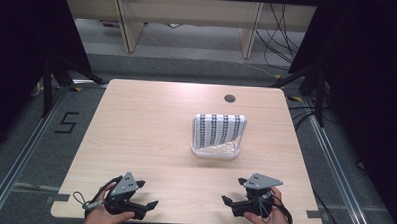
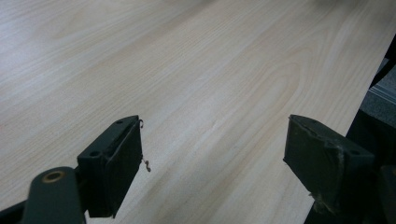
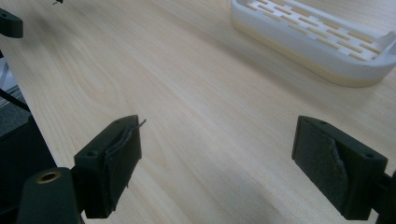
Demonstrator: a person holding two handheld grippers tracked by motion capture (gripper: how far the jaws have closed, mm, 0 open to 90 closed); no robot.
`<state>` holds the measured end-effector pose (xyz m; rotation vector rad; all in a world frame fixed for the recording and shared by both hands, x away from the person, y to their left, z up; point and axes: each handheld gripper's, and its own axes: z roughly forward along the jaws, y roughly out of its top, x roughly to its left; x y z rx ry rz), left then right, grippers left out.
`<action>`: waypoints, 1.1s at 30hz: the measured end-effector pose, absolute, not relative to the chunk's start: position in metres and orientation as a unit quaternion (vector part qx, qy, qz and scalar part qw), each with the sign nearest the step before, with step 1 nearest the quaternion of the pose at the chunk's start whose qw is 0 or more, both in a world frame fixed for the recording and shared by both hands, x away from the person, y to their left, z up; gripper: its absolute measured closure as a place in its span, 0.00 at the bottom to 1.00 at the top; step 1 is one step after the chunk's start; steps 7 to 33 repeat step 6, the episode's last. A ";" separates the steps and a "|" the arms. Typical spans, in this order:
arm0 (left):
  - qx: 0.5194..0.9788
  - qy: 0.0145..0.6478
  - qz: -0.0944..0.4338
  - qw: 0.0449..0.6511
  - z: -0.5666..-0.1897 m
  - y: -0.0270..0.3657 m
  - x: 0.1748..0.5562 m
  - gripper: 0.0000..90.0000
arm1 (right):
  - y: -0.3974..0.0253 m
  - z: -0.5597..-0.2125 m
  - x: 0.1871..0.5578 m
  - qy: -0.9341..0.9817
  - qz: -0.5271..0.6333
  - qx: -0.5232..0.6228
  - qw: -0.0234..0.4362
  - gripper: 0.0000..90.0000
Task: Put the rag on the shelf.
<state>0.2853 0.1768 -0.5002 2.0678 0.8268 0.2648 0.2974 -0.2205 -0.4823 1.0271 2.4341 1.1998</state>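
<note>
Pale wooden table (image 1: pixel 145 135), both my tools parked at its near edge.
My left gripper (image 1: pixel 142 194) at seven o'clock and right gripper (image 1: pixel 235 190) at five gape wide, empty; white rack (image 1: pixel 218 135) sits toward one o'clock, probably within easy reach.

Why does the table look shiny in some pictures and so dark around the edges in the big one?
In the high view, light falls on the table while the sides are black. In the left gripper view, pale glare crosses the far wood and the top looks soft. In the right gripper view, the white rack is a bit blurry.
</note>
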 end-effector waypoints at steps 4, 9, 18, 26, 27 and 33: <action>0.834 0.331 0.107 0.428 -0.502 0.177 0.286 0.21 | -0.221 -0.483 0.298 0.835 0.410 0.348 0.115 0.19; 0.841 0.327 0.110 0.417 -0.502 0.179 0.287 0.21 | -0.221 -0.483 0.299 0.836 0.410 0.346 0.114 0.19; 0.841 0.327 0.110 0.417 -0.502 0.179 0.287 0.21 | -0.221 -0.483 0.299 0.836 0.410 0.346 0.114 0.19; 0.841 0.327 0.110 0.417 -0.502 0.179 0.287 0.21 | -0.221 -0.483 0.299 0.836 0.410 0.346 0.114 0.19; 0.841 0.327 0.110 0.417 -0.502 0.179 0.287 0.21 | -0.221 -0.483 0.299 0.836 0.410 0.346 0.114 0.19; 0.841 0.327 0.110 0.417 -0.502 0.179 0.287 0.21 | -0.221 -0.483 0.299 0.836 0.410 0.346 0.114 0.19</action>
